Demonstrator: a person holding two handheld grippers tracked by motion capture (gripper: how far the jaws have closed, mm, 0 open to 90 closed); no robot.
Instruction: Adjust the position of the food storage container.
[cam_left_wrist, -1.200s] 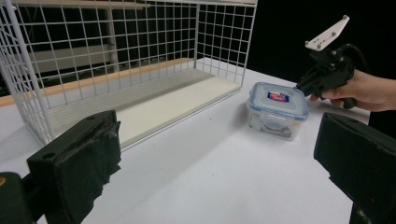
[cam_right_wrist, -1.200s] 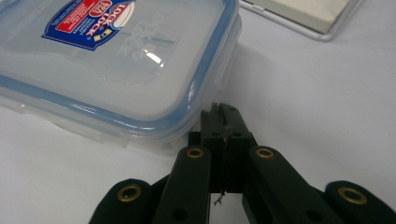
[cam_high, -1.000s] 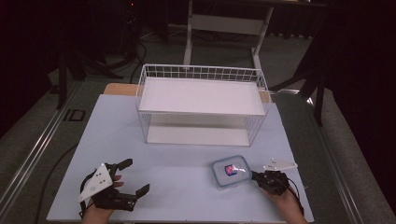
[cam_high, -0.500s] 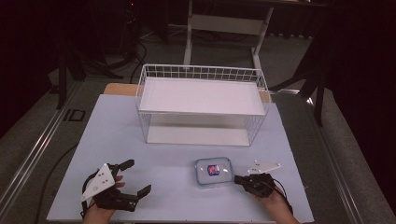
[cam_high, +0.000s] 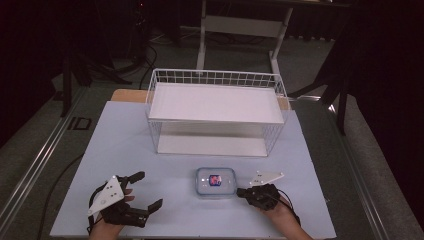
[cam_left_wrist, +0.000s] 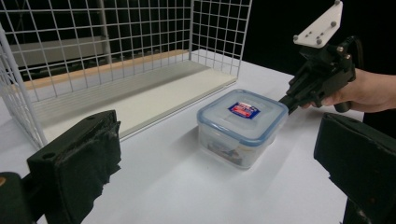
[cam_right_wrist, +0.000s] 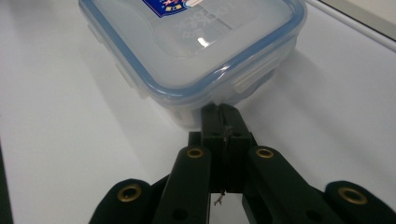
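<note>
A clear plastic container with a blue-rimmed lid and a red-and-blue sticker stands on the white table near its front middle. It also shows in the left gripper view and close up in the right gripper view. My right gripper is shut, with nothing between its jaws. Its tips press against the container's right side, just under the lid's rim. My left gripper rests wide open at the front left, a short way from the container and pointing at it.
A white wire basket with a white board in it stands at the back middle of the table. Dark floor, stands and cables lie beyond the table's edges. A strip of bare table separates the basket from the container.
The container has slid to the left across the table, with my shut right gripper following right behind it. My left gripper has stayed where it was, open.
</note>
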